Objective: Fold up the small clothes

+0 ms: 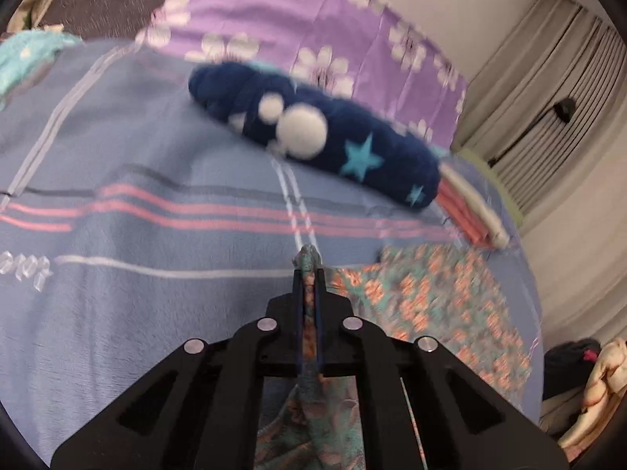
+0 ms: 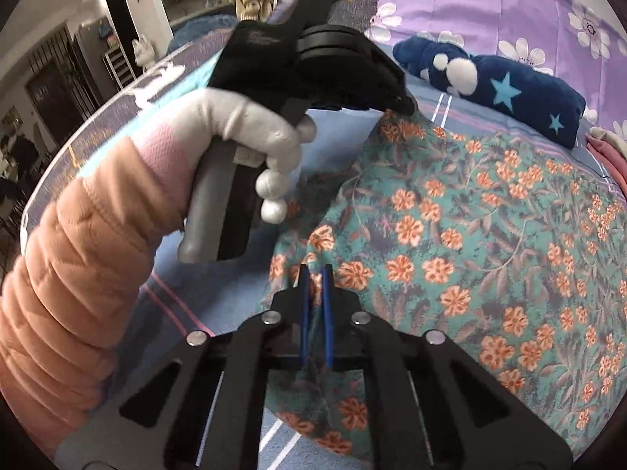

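Observation:
A teal garment with orange flowers (image 2: 470, 227) lies spread on the striped blue bedsheet (image 1: 137, 180). It also shows in the left wrist view (image 1: 439, 305). My left gripper (image 1: 309, 270) is shut on a bunched edge of this floral garment, which hangs down between the fingers. In the right wrist view the left gripper's body, held by a white-gloved hand (image 2: 250, 133), is above the garment's far left corner. My right gripper (image 2: 316, 270) is shut on the garment's near left edge, with cloth between its blue pads.
A dark blue plush pillow with stars and white dots (image 1: 313, 133) lies at the back, against a purple flowered pillow (image 1: 321, 23). Folded pink and cream clothes (image 1: 470, 211) sit to the right of it. A turquoise cloth (image 1: 23, 58) lies far left. A wall and curtains stand on the right.

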